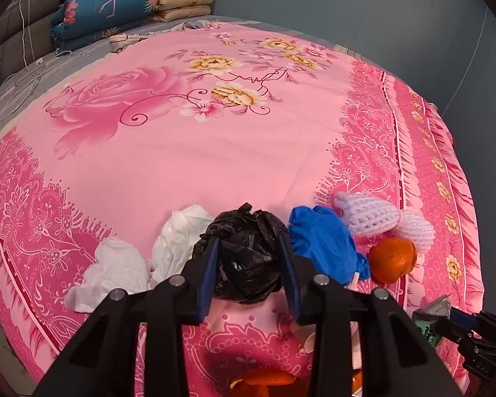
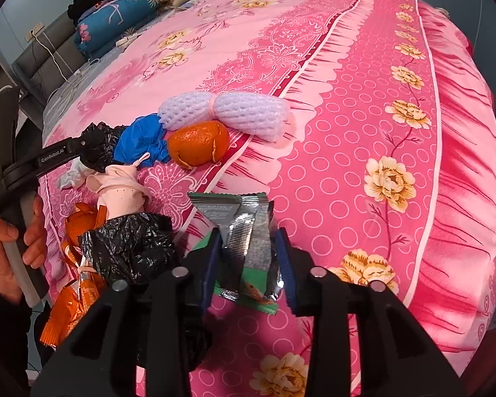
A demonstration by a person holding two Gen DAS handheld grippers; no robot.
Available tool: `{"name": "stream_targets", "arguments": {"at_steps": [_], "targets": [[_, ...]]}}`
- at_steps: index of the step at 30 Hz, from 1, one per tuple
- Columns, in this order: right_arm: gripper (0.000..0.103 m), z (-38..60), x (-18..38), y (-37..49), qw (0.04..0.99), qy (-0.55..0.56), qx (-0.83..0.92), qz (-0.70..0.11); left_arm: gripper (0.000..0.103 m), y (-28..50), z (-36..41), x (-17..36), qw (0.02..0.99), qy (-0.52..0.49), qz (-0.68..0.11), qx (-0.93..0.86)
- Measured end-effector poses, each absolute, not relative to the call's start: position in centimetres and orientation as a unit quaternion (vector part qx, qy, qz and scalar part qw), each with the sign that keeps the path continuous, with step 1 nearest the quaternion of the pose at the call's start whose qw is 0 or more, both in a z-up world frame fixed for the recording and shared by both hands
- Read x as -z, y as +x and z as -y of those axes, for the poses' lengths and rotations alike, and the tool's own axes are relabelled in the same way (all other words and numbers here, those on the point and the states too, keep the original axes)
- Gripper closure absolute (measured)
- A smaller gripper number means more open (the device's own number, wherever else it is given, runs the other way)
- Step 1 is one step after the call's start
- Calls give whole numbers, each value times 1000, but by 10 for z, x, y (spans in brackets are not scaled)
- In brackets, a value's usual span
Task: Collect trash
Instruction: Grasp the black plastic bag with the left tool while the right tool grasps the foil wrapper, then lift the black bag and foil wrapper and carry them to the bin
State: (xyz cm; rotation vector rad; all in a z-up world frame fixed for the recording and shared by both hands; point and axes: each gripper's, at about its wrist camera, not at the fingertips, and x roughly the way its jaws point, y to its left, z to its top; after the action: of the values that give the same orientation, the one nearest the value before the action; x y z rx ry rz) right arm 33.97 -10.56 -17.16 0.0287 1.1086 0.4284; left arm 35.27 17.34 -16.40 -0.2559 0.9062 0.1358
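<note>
The left gripper [image 1: 249,258] pinches a black bag [image 1: 248,251] at the lower centre of its frame, on the pink bedspread [image 1: 188,152]. White tissues [image 1: 148,254] lie to its left; a blue glove [image 1: 324,241], foam net [image 1: 380,221] and orange peel [image 1: 393,259] to its right. The right gripper [image 2: 248,258] clamps a silver wrapper [image 2: 244,231], low in its frame. Beside it is another black bag [image 2: 129,244], perhaps touching it.
</note>
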Motion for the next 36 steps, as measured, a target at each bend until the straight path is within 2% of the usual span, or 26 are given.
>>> {"name": "stream_targets", "arguments": {"at_steps": [11, 25, 36], "targets": [[81, 109, 156, 327, 846, -4, -197, -495, 77, 339, -180, 152, 888, -146, -430, -73], [82, 127, 112, 297, 861, 12, -218, -459, 77, 288, -164, 104, 909, -162, -378, -64], [82, 150, 71, 259, 878, 18, -234, -418, 77, 250, -136, 66, 925, -136, -351, -53]]}}
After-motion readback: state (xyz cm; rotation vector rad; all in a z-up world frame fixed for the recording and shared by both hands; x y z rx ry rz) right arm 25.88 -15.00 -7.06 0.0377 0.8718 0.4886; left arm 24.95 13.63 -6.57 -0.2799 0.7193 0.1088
